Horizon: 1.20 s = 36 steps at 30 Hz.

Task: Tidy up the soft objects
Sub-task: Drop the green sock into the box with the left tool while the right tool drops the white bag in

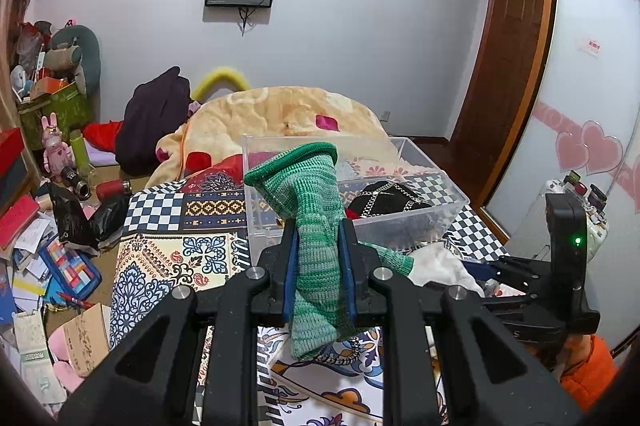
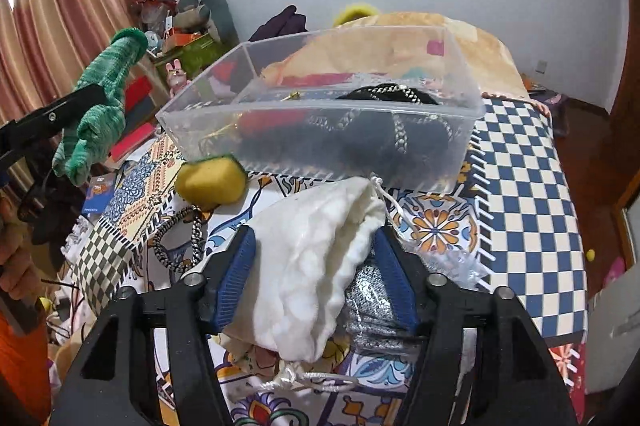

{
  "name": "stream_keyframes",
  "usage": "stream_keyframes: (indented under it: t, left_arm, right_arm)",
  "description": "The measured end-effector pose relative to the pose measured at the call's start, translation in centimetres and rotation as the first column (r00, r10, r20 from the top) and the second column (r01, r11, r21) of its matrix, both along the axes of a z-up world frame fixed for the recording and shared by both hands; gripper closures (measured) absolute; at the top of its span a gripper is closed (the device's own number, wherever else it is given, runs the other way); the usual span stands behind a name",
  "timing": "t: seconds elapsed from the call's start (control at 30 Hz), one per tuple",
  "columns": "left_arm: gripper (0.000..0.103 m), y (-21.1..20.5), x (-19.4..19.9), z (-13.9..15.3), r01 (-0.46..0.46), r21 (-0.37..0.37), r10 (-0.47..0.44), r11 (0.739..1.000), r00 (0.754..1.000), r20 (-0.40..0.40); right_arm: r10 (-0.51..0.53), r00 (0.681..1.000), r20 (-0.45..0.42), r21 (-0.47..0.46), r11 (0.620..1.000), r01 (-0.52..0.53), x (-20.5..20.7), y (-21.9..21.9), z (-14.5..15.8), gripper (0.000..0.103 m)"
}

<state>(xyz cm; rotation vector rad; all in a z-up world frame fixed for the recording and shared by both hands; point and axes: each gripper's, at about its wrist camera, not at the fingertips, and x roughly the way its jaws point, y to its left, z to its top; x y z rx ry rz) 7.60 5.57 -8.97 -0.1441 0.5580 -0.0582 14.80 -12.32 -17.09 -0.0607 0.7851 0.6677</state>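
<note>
My left gripper is shut on a green knitted sock and holds it up in front of the clear plastic bin; the sock also shows at the left of the right wrist view. My right gripper is closed on a white fluffy drawstring pouch, just in front of the bin. The bin holds a black item with a silver chain and something red. A yellow sponge lies by the bin's near left corner.
The bin stands on a bed with a patterned, checkered cover. A chain strap and a silver glittery item lie near my right gripper. A beige blanket is piled behind the bin. The floor at left is cluttered.
</note>
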Motion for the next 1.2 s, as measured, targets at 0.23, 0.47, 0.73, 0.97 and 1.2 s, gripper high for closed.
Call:
stream_keyframes:
  t: [0.23,0.47,0.73,0.97,1.2]
  left_arm:
    - [0.084,0.3,0.7,0.2,-0.012,0.0,0.012,1.0,1.0,0.006]
    - [0.084,0.8,1.7,0.8,-0.023,-0.009,0.023,1.0,1.0,0.018]
    - [0.084,1.1,4.1,2.2,-0.053,0.012,0.052,0.999,0.997,0.054]
    - [0.084,0.6,6.7,2.3,-0.068,0.052,0.065,0.996,0.996,0.062]
    - [0.084,-0.3,10.1,0.0,-0.056,0.102,0.058,0.993,0.998,-0.017]
  right_arm:
    - [0.013,0.999,0.051,0.026,1.0,-0.014,-0.6,0.1,1.3,0.091]
    - [0.022,0.987,0.158,0.087,0.996,-0.037,-1.9,-0.1,5.3,0.092]
    - [-0.049,0.955,0.292,0.147,0.989,0.006,-1.3,-0.5,9.8,0.092]
    - [-0.117,0.939,0.324,0.143,0.987,0.073,1.7,1.1,10.9,0.092]
    - [-0.129,0.945,0.301,0.07,0.991,0.113,3.9,3.1,9.4,0.092]
